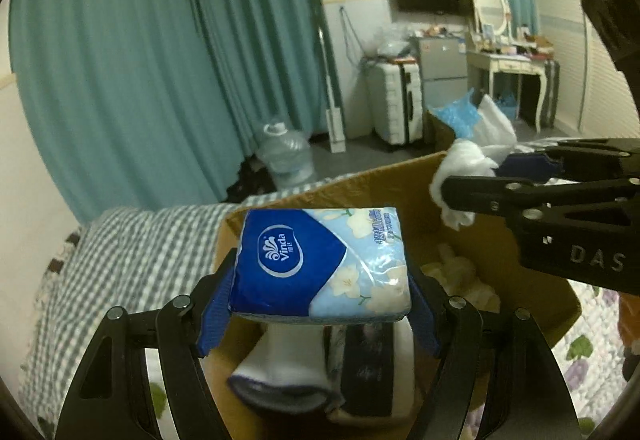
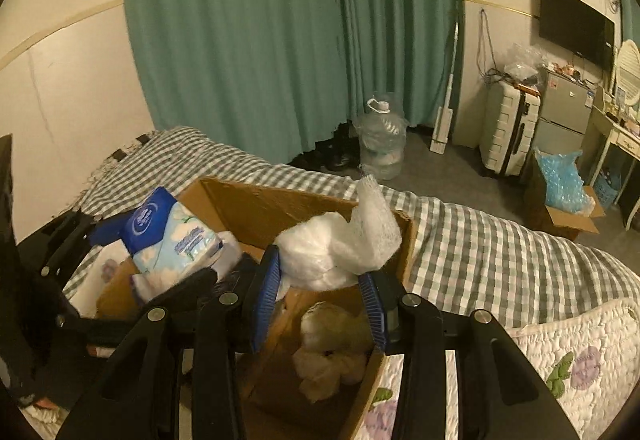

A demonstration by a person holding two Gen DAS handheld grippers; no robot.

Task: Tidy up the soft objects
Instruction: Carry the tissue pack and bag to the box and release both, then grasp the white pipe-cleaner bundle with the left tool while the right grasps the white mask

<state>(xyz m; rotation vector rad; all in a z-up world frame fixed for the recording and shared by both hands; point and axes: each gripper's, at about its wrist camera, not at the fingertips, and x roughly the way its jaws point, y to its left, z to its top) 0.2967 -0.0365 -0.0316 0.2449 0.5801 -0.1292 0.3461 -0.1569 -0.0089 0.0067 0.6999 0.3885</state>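
My left gripper (image 1: 320, 280) is shut on a blue and white Vinda tissue pack (image 1: 320, 264) and holds it above an open cardboard box (image 1: 400, 176) on the bed. The pack also shows in the right wrist view (image 2: 172, 236). My right gripper (image 2: 320, 284) is shut on a white crumpled mesh wrap (image 2: 340, 244) over the same box (image 2: 280, 208); it shows in the left wrist view (image 1: 460, 176) at the right. Inside the box lie a white sock (image 1: 280, 364), a dark packet (image 1: 368, 364) and a cream plush toy (image 2: 332, 344).
The box rests on a bed with a grey checked blanket (image 2: 500, 252) and a flowered quilt (image 2: 568, 356). Beyond are teal curtains (image 2: 280, 32), a water jug (image 2: 380, 140), a white suitcase (image 2: 508, 132) and another box with blue plastic (image 2: 560, 196).
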